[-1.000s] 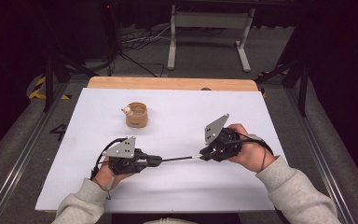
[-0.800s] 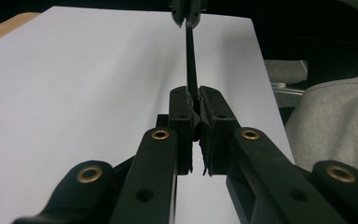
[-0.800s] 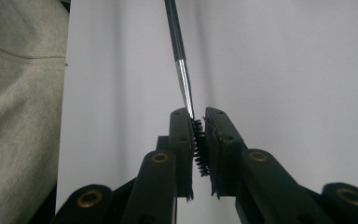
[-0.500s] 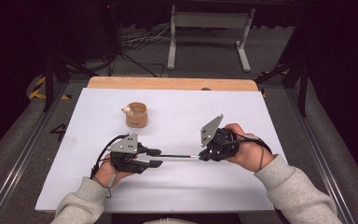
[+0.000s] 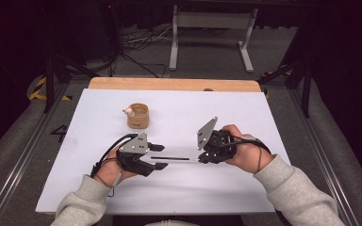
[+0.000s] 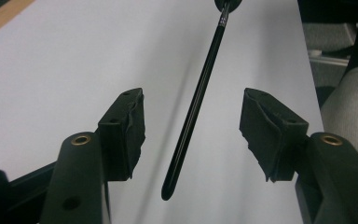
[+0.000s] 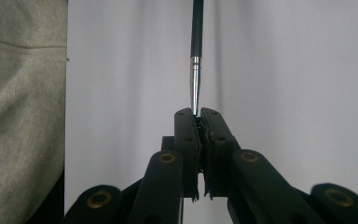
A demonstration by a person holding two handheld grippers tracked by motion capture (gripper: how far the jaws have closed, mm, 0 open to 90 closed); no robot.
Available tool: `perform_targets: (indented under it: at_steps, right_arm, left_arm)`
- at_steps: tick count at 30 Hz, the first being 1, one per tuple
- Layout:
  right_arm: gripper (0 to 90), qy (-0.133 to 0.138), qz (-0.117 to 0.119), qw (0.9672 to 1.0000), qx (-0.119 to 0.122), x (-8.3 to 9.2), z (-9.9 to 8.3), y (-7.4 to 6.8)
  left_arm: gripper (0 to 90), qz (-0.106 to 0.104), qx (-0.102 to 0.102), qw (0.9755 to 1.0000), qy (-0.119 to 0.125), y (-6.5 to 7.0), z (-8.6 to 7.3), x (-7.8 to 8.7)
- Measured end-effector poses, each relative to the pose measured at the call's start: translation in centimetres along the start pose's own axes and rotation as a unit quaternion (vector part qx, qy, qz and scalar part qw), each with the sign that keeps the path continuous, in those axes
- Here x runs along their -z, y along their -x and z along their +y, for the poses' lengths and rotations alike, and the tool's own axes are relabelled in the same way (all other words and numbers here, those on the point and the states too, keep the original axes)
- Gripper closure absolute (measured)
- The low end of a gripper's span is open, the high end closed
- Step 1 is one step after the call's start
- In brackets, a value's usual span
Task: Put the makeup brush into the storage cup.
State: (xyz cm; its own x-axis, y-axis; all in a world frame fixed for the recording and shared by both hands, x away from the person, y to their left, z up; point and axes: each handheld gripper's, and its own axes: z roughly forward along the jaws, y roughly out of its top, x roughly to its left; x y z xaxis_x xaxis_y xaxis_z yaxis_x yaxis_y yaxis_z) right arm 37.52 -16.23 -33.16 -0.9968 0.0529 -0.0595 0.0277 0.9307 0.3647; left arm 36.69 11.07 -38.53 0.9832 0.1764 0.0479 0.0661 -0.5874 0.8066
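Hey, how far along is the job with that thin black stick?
Looks done: the right gripper is shut on the metal end of the thin black stick. In hand: the left gripper has just been opening, and its fingers flank the stick's free end without touching it. Left, probably: drawing the left gripper clear, then maybe carrying the stick to the wooden cup, a guess.

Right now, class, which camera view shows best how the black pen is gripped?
The right gripper view: the right gripper has its fingers shut on the silver end of the black pen. The left gripper view shows the pen free between open fingers. The high view shows it as a thin line between both grippers.
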Motion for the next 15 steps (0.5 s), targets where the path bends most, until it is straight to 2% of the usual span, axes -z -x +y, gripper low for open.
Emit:
perform_targets:
  at_steps: [3, 6, 8, 11, 12, 14, 15]
  right_arm:
    - [86.2, -0.004, 0.002, 1.0000, -0.001, 0.0, 0.1, 0.0]
    - [86.2, -0.007, 0.004, 1.0000, 0.002, -0.1, 0.2, -0.1]
    - [86.2, -0.006, 0.006, 1.0000, 0.002, -0.1, 0.2, -0.1]
    - [86.2, -0.013, 0.010, 0.9999, -0.004, -0.2, 0.3, -0.1]
    - [86.3, -0.011, 0.011, 0.9999, 0.003, -0.2, 0.3, 0.0]
    - [86.3, -0.016, 0.014, 0.9998, 0.000, -0.3, 0.4, -0.1]
    - [86.3, -0.019, 0.016, 0.9997, 0.000, -0.4, 0.4, -0.1]
  left_arm:
    - [42.2, -0.007, -0.003, 0.9999, -0.015, -0.2, 0.5, -0.1]
    - [43.4, -0.004, -0.007, 0.9990, -0.044, -0.3, 0.9, -0.3]
    - [44.0, -0.006, -0.006, 0.9986, -0.052, -0.3, 1.0, -0.4]
    - [45.5, -0.011, 0.007, 0.9966, -0.082, -0.6, 1.2, -0.5]
    - [46.1, -0.008, 0.010, 0.9953, -0.096, -0.7, 1.3, -0.5]
    - [47.5, -0.006, 0.008, 0.9932, -0.116, -0.7, 1.3, -0.7]
    - [48.2, -0.006, 0.008, 0.9932, -0.116, -0.7, 1.3, -0.7]
